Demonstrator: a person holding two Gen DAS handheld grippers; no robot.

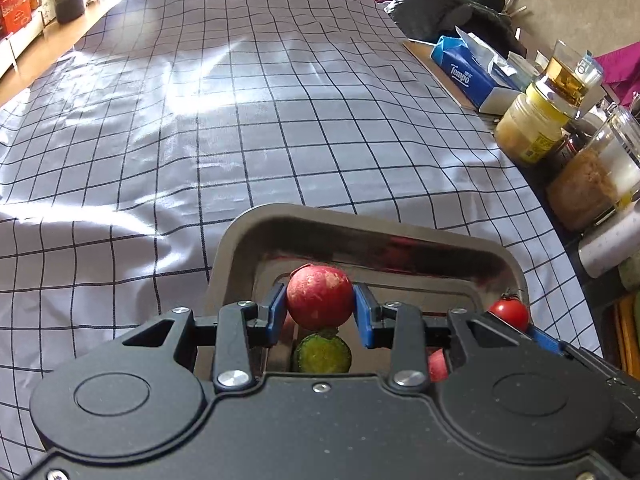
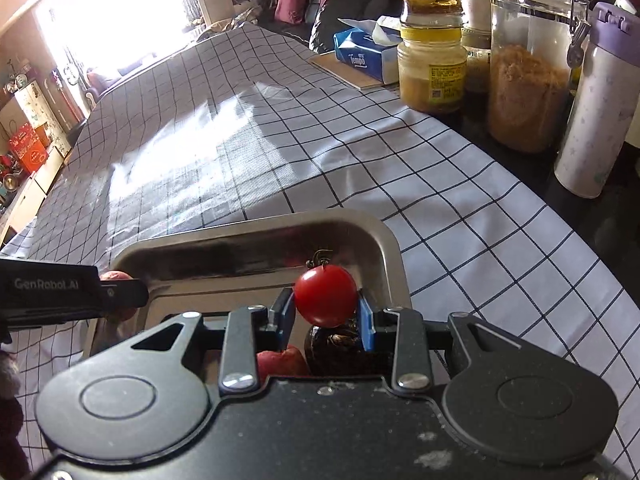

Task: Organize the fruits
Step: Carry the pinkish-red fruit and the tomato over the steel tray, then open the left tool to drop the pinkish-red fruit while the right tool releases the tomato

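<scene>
Low centre, left wrist view: the left gripper has its blue pads clamped on a round, dull-red fruit with pale scuffs, held above the rectangular stainless-steel tray.
Low centre, right wrist view: the right gripper is pinched tight on a small, glossy red cherry tomato with a dried green stem, also over the tray's far end.
Step in hand: both fruits are carried and poised over the tray, so this looks like the drop-off stage, nothing let go yet.
Next move, my call: ease each fruit down to a bare patch of tray floor and part the pads gently; both are round and will likely roll, so release low and steady.
Crowding risk: the two grippers sit close side by side, the left one's black body poking in at the left edge of the right wrist view, so they want to keep apart as they open.
Already under the left gripper: one green, round fruit with a rough top.
Already under the right gripper: one dark, near-black round fruit and one pinkish-red piece just beside it; what that piece is, I cannot tell.
Count: two fruits gripped, at least three pieces below them, one tray.
Setting: white tablecloth with a dark grid under the tray; jars and a blue tissue box at upper right, well apart.
</scene>
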